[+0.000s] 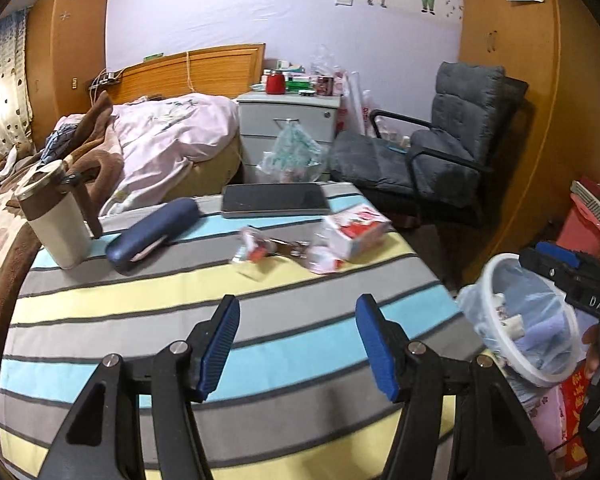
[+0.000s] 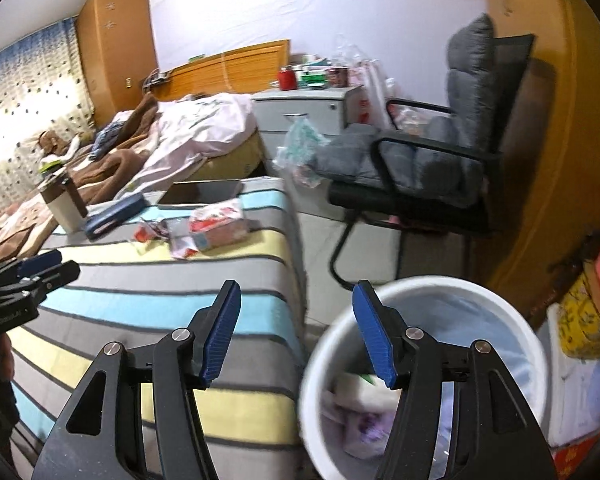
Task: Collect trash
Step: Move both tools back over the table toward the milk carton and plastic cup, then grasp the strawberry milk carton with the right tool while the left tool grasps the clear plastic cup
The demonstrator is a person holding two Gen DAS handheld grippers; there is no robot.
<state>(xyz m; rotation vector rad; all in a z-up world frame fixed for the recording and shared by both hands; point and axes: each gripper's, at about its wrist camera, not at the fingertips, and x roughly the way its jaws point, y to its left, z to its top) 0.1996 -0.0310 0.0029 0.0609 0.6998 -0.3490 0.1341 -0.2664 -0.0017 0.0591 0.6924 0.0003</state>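
left gripper (image 1: 298,344): i see jaws apart, nothing between the pads, striped tablecloth (image 1: 140,320) beneath. right gripper (image 2: 296,338): jaws apart too, empty, straddling the table edge and the bin rim.

trash: crumpled red-and-white wrappers (image 1: 256,254) at centre of the left wrist view, a loose clump with its long axis running roughly left to right. just right of them lies a red-and-white carton (image 1: 358,230), long axis angled toward upper right; its print is too blurred to read.

white bin (image 2: 424,364), lined with a pale bag, sits lower right in the right wrist view, mouth up, paper scraps inside.

readable writing: "das" on the right gripper body at the right edge of the left wrist view.
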